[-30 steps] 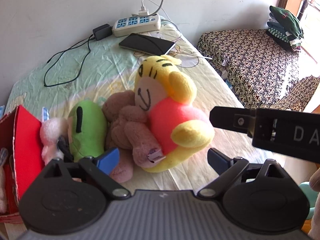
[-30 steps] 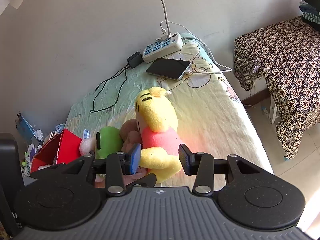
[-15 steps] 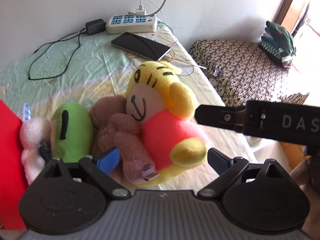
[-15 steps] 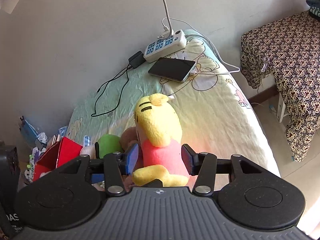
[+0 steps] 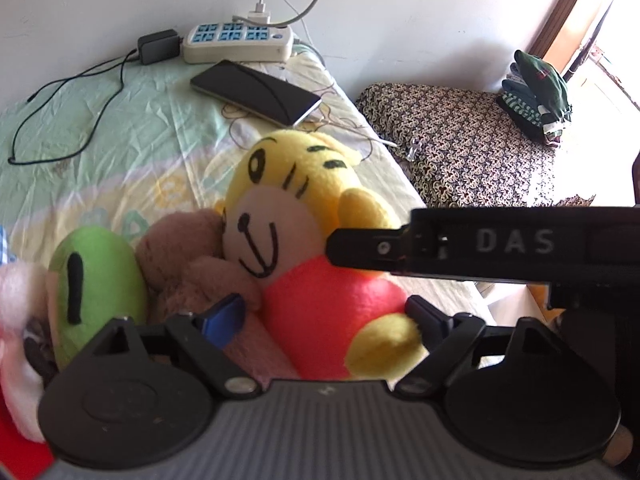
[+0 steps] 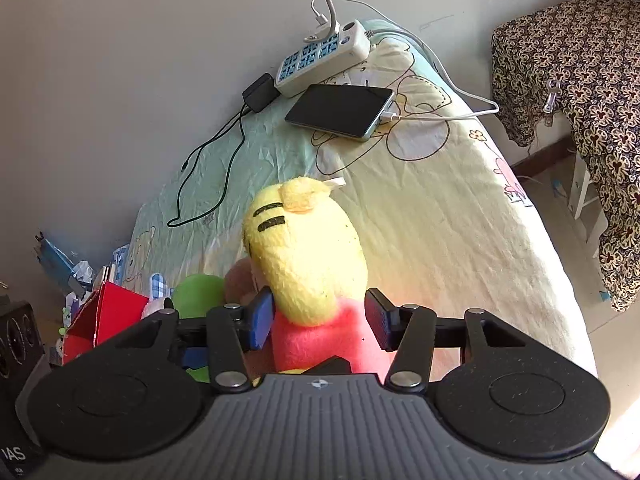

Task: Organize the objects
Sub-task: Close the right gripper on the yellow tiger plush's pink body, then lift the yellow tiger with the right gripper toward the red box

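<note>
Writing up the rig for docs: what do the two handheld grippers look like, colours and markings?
Both match: a grey ribbed body, two black round discs and black linkage arms out to the fingers. The left gripper and right gripper each carry blue pads. The right gripper's black side bar reads "DAS" in white. No sleeves or cables visible.

Black left gripper (image 5: 324,316) w/ blue pads, right gripper (image 6: 318,318) marked prob. "DAS", silver screws

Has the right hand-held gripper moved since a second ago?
Yes. The right hand-held gripper has closed in on the yellow plush, away from the phone.
</note>
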